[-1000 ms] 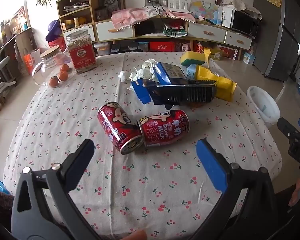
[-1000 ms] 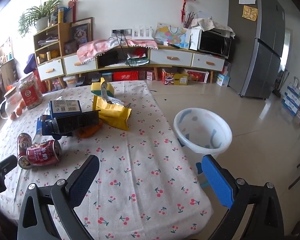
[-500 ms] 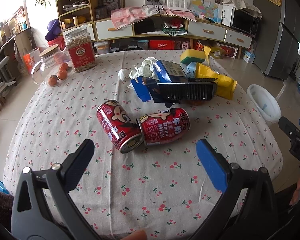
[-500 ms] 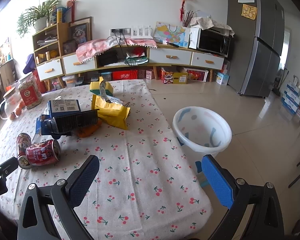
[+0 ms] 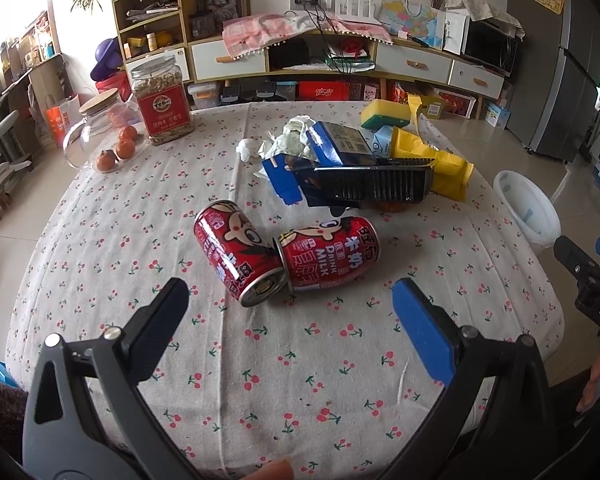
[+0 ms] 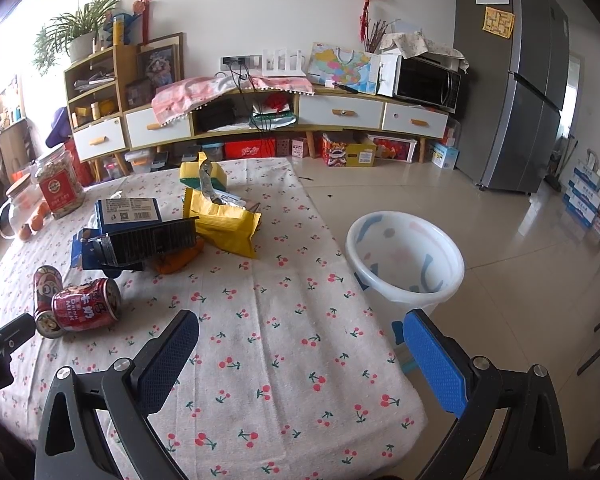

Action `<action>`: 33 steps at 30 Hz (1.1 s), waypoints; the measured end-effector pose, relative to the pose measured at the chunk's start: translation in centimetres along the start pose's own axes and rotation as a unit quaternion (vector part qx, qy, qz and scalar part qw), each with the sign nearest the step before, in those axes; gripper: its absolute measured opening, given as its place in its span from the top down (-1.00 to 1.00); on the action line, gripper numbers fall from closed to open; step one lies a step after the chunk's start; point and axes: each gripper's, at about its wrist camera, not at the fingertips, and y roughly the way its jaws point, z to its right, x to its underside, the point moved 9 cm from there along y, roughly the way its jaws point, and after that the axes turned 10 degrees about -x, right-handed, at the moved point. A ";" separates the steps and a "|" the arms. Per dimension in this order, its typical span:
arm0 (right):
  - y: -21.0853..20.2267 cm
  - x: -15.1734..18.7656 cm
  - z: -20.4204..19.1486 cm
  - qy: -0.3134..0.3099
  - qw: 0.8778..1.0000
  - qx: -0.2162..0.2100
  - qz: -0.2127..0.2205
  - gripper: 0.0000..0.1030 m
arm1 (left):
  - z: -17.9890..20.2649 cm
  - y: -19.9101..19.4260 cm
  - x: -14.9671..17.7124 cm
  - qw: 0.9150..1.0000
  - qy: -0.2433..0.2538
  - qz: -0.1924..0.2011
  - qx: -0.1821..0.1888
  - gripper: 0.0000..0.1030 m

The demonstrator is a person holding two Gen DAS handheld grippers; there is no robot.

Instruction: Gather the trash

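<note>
Cherry-print tablecloth (image 5: 100, 240), frame centre: two red cans (image 5: 284, 256) lie touching, light, rigid, slippery; grip across the body. Left gripper (image 5: 288, 304) and right gripper (image 6: 300, 340) both gape, empty. White bin (image 6: 404, 256) at right.

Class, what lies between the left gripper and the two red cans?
Only bare cherry-print cloth separates the left gripper from the cans, in the left wrist view.

We see a white tablecloth (image 5: 100, 264) dotted with red cherries, two red milk cans (image 5: 284, 256) with cartoon faces, a yellow wrapper (image 5: 440, 164), a blue box (image 5: 340, 142), a ribbed black tray (image 5: 376, 184), and a white bin (image 6: 406, 258) with blue and pink marks.
</note>
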 end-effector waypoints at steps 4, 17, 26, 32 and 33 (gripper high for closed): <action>0.0 0.0 0.0 0.000 1.000 0.000 0.001 -1.00 | 0.0 0.0 0.0 1.000 0.000 0.000 0.000 -0.97; 0.2 0.2 0.1 0.002 1.000 0.002 -0.002 -1.00 | 0.1 -0.2 0.0 1.000 0.001 0.000 0.001 -0.97; 0.3 0.2 0.2 0.003 1.000 0.003 -0.002 -1.00 | 0.2 -0.3 -0.1 1.000 0.000 0.003 0.002 -0.97; 0.3 0.2 0.2 0.003 1.000 0.003 -0.002 -1.00 | 0.3 -0.3 -0.1 1.000 0.000 0.003 0.003 -0.97; 0.3 0.2 0.2 0.002 1.000 0.003 -0.002 -1.00 | 0.3 -0.3 -0.1 1.000 0.000 0.003 0.003 -0.97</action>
